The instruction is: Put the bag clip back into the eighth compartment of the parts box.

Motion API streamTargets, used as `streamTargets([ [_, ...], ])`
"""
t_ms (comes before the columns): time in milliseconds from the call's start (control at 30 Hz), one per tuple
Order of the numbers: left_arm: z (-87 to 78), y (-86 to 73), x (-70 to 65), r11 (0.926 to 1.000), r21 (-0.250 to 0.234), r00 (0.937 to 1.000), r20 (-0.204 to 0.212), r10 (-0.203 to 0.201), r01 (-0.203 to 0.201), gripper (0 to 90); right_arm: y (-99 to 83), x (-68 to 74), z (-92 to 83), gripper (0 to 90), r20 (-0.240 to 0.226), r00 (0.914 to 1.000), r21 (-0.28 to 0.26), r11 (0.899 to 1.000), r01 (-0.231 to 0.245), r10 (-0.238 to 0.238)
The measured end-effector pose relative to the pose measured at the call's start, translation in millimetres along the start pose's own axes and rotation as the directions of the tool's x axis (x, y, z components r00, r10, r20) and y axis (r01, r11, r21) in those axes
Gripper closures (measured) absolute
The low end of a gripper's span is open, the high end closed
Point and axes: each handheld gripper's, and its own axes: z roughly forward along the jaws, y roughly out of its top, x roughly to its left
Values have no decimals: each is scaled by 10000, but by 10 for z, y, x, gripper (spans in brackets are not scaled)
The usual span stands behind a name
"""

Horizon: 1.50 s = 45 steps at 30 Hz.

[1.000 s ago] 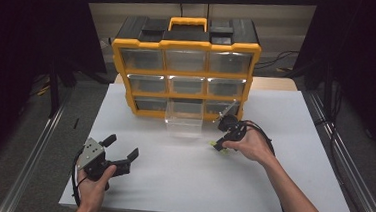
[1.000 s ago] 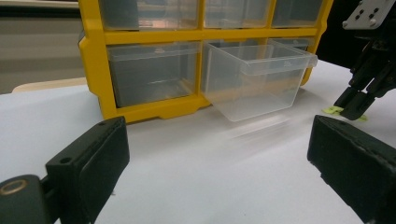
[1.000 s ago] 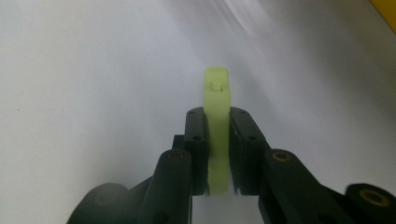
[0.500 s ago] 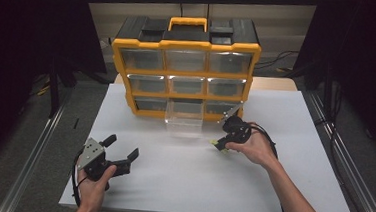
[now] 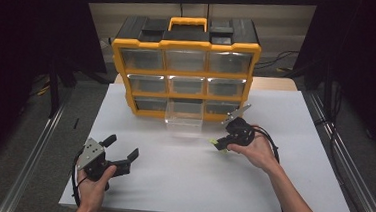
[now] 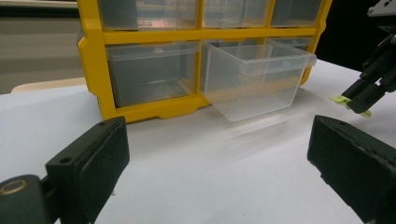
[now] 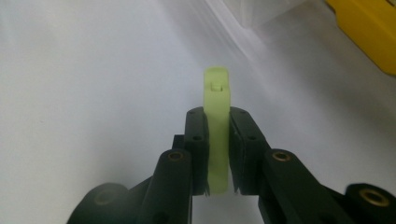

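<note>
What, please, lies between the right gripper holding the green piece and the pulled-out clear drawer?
Nothing: in the high view, bare white table separates the right gripper, shut on the green piece, from the clear drawer.

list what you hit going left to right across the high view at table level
left gripper → clear drawer pulled out of the yellow organiser → light green piece → right gripper clamped on it

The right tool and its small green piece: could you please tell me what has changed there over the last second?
Hardly anything: the right tool has edged slightly away from the organiser, staying shut on the green piece. The left tool stays open, and the clear drawer remains pulled out.
</note>
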Motion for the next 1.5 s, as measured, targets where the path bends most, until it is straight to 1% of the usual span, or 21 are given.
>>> streamTargets([
  [33,-2,0,-3,10000,-37,10000,8,-44,44,56,2,15,-13,789,-76,10000,-45,10000,-28,28],
  [200,-4,-3,-6,10000,-29,10000,12,-55,55,56,5,30,-39,789,-92,10000,-347,9994,23,-27],
  [233,-1,-4,-8,9999,-52,10000,9,-96,96,56,5,19,-43,789,-32,9999,-387,9992,127,-128],
  [267,0,-5,-7,9999,-47,10000,7,-93,93,56,0,23,-50,789,-143,9999,-477,9989,0,-7],
  [300,1,-4,-5,10000,-36,10000,11,-72,72,56,3,22,-66,789,-66,10000,-468,9989,63,-66],
  [400,4,-6,-3,10000,-38,10000,55,-54,54,56,9,25,-98,789,-108,9998,-753,9971,145,-154],
  [433,-1,-4,-1,10000,37,10000,1,45,-45,56,12,28,-108,790,-119,9998,-796,9967,169,-179],
  [467,3,-4,-8,10000,-35,10000,-5,-46,46,56,15,35,-116,789,-101,9998,-863,9961,176,-186],
  [567,4,-5,1,10000,-13,10000,67,6,-6,56,35,53,-138,789,-215,9992,-958,9949,328,-350],
  [633,7,-6,0,10000,-16,10000,48,-22,22,56,54,77,-160,789,-254,9991,-1013,9944,316,-343],
  [667,5,-6,2,10000,-8,10000,44,16,-16,56,63,76,-168,789,-267,9985,-1114,9928,450,-483],
  [867,4,-3,-7,10000,-38,10000,-2,-19,19,56,105,86,-234,789,-247,9982,-1612,9857,495,-542],
  [1000,5,-4,-7,10000,-13,10000,-19,21,-21,56,131,90,-251,790,-320,9978,-1710,9839,524,-587],
  [1033,10,-8,-6,10000,-19,10000,81,-32,32,55,144,92,-253,789,-258,9976,-1674,9841,590,-642],
  [1067,11,-8,-6,10000,-7,10000,53,-39,39,55,156,100,-259,790,-256,9977,-1716,9835,573,-626],
  [1133,12,-8,-6,10000,-3,10000,69,-48,48,56,188,105,-266,789,-242,9966,-1835,9803,731,-788],
  [1200,7,-6,-1,10000,3,10000,21,36,-36,56,212,118,-278,789,-290,9963,-1942,9781,742,-813],
  [1233,8,-7,-1,10000,-5,10000,29,21,-21,55,223,123,-285,789,-270,9956,-1901,9783,826,-893],
  [1267,7,-7,3,10000,19,10000,22,44,-44,56,230,130,-287,789,-373,9958,-1972,9775,744,-833],
  [1367,7,-6,2,10000,-10,10000,11,37,-37,56,255,140,-289,789,-379,9957,-2014,9766,750,-843],
  [1500,6,-4,1,10000,-46,10000,20,3,-3,56,299,149,-302,789,-401,9938,-2008,9751,940,-1041],
])
